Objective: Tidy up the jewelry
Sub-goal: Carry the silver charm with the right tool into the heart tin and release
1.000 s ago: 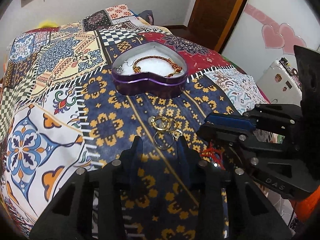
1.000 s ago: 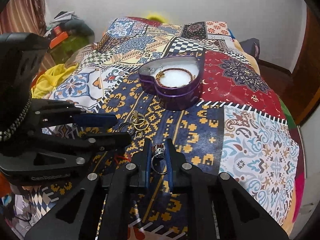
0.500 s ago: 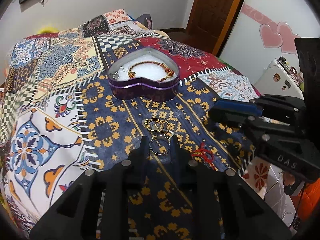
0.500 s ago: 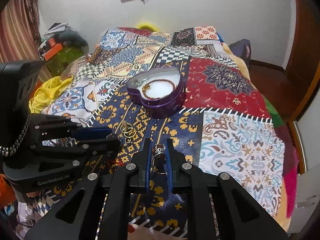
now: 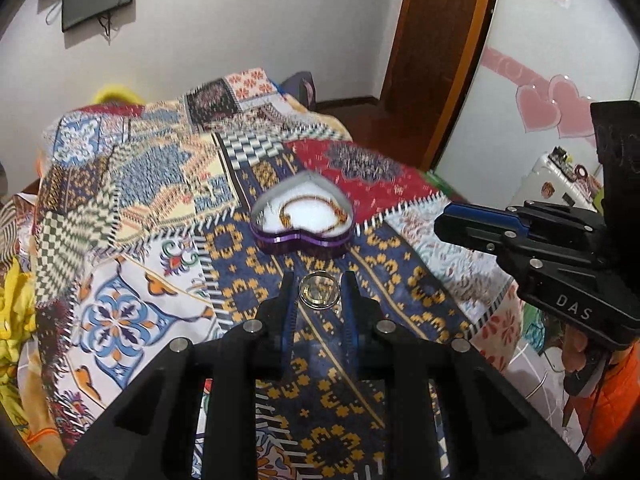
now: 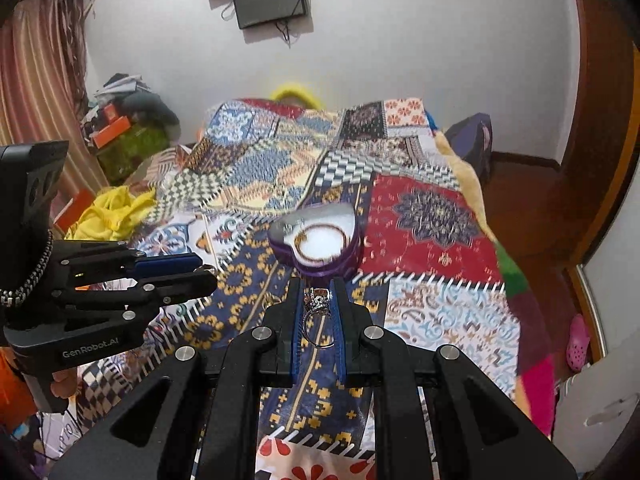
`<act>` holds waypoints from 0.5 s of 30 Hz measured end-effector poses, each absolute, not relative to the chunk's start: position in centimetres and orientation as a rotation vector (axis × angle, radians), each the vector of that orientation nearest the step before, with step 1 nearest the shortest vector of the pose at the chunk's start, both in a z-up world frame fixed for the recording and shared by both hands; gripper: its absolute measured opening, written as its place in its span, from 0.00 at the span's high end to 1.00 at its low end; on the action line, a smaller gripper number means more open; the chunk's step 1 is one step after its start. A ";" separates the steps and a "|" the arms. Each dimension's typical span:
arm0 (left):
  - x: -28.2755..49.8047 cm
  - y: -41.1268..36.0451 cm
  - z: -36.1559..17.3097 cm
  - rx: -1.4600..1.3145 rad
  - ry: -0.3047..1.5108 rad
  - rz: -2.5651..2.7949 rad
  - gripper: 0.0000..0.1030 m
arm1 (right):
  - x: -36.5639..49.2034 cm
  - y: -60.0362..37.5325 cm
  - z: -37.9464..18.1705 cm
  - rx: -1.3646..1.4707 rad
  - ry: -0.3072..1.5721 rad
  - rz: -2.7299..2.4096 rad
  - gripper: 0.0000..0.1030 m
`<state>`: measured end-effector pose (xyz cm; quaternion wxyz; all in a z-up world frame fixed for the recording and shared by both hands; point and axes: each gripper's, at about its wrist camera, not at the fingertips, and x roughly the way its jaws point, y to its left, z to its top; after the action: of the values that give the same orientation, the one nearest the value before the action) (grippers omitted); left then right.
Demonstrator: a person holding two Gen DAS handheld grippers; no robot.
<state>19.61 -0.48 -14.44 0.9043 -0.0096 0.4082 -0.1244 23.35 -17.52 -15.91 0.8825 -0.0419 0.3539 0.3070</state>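
A purple heart-shaped tin [image 5: 304, 236] lies open on the patchwork bedspread [image 5: 132, 312], with a beaded bracelet [image 5: 288, 210] inside on white lining. My left gripper [image 5: 319, 280] hangs above the bed just short of the tin, shut on a plain silver hoop ring [image 5: 303, 295]. To its right, my right gripper [image 5: 440, 228] shows from the side. In the right wrist view, my right gripper [image 6: 316, 285] is shut on a silver ring with an ornate top [image 6: 318, 300], close in front of the tin [image 6: 320, 258]. The left gripper [image 6: 208, 274] shows at the left.
Gold rings [image 6: 274, 301] lie on the blue and yellow patch between the grippers. Yellow cloth [image 6: 108, 212] and clutter sit off the bed's left side. A wooden door [image 5: 436, 52] and a white cabinet with pink hearts [image 5: 552, 108] stand on the right.
Both grippers have risen off the bedspread. The left one closed on the silver hoop and lifted it; the gold rings stayed on the bed. The right one kept its ring.
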 end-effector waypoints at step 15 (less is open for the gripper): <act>21.3 0.7 -11.7 -0.037 0.748 -0.230 0.80 | 25.2 -16.4 -13.7 -0.035 0.658 0.640 0.89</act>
<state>21.34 0.65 -11.74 0.9243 -0.0182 0.3643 -0.1123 25.19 -16.45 -13.70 0.8963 -0.0171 0.3177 0.3089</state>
